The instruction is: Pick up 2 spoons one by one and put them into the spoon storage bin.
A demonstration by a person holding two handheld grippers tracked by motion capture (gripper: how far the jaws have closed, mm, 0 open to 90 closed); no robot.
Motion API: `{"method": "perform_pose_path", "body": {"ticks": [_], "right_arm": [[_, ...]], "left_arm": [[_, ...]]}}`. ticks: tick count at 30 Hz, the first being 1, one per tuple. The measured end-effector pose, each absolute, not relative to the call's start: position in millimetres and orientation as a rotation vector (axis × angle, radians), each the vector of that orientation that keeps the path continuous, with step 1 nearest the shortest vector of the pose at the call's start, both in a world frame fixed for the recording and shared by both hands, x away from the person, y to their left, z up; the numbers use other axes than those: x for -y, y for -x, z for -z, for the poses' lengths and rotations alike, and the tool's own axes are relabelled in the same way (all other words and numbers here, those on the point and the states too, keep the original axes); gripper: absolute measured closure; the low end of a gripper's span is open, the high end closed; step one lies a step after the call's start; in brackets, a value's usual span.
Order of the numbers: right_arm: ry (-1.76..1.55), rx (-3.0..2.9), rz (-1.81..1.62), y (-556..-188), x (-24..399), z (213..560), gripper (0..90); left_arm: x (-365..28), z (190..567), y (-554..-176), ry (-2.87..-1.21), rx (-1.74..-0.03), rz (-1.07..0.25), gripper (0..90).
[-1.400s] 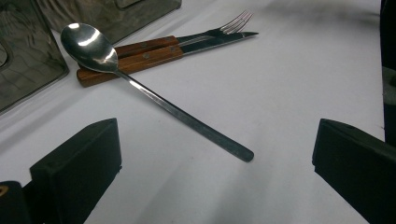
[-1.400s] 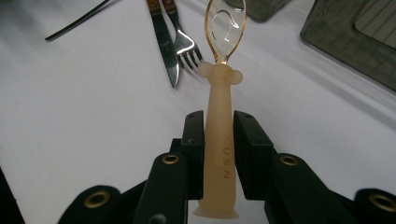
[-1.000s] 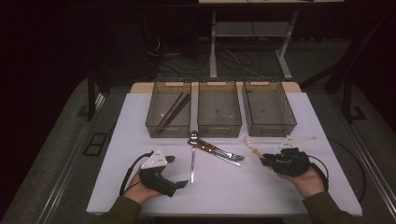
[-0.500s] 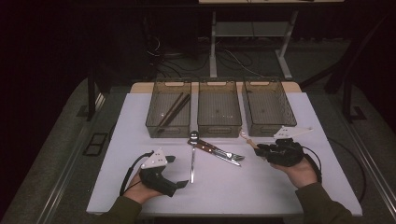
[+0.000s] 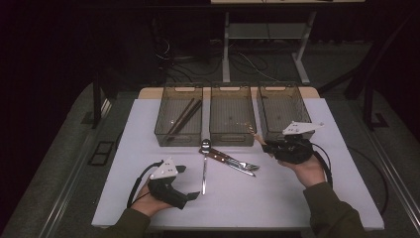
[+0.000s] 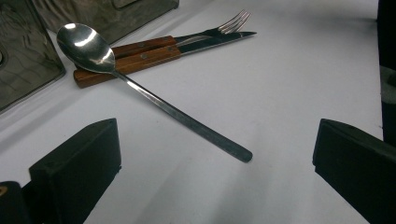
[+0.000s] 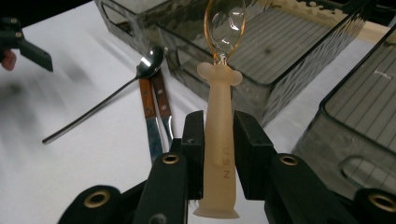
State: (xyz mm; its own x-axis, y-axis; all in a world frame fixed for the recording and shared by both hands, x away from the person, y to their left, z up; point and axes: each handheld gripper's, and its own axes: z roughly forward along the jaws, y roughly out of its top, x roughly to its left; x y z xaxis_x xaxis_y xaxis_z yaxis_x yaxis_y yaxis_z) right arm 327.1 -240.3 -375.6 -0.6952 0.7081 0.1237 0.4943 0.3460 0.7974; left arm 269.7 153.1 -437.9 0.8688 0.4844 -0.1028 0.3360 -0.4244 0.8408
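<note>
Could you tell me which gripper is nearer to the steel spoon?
Left. The left gripper sits open just beside the steel spoon; the right gripper is farther off.

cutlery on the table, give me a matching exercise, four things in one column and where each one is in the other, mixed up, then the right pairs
Things:
1. plastic spoon
2. metal spoon
3. chopsticks
4. knife

Places:
A. inside the left bin
B. flat on the table, wooden handle under the metal spoon's bowl
C. clamped by its pale handle in the right claw
D. on the table, handle pointing toward the open left claw

Pairs: 1-C, 2-D, 3-A, 4-B
</note>
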Motion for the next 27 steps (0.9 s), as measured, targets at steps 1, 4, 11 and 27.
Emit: {"method": "perform_pose_path", "body": {"ticks": [1,4,11,27], "right_arm": [[-1.082,-2.361,-1.279,-329.2,239.7,375.2,74.7],[-1.094,-2.347,-1.295,-335.0,236.8,373.1,74.7],[-1.09,-2.321,-1.322,-349.8,228.0,367.3,74.6],[-1.118,-2.305,-1.314,-389.0,202.3,351.8,74.6]], "left_arm": [[-153.3,437.9,-269.4,-2.053,-0.598,-0.19,0.0],[-152.9,437.9,-269.1,-2.05,-0.6,-0.185,0.0],[-152.3,437.8,-269.0,-2.05,-0.605,-0.183,0.0],[-152.3,437.2,-268.6,-2.046,-0.595,-0.183,0.0]]}}
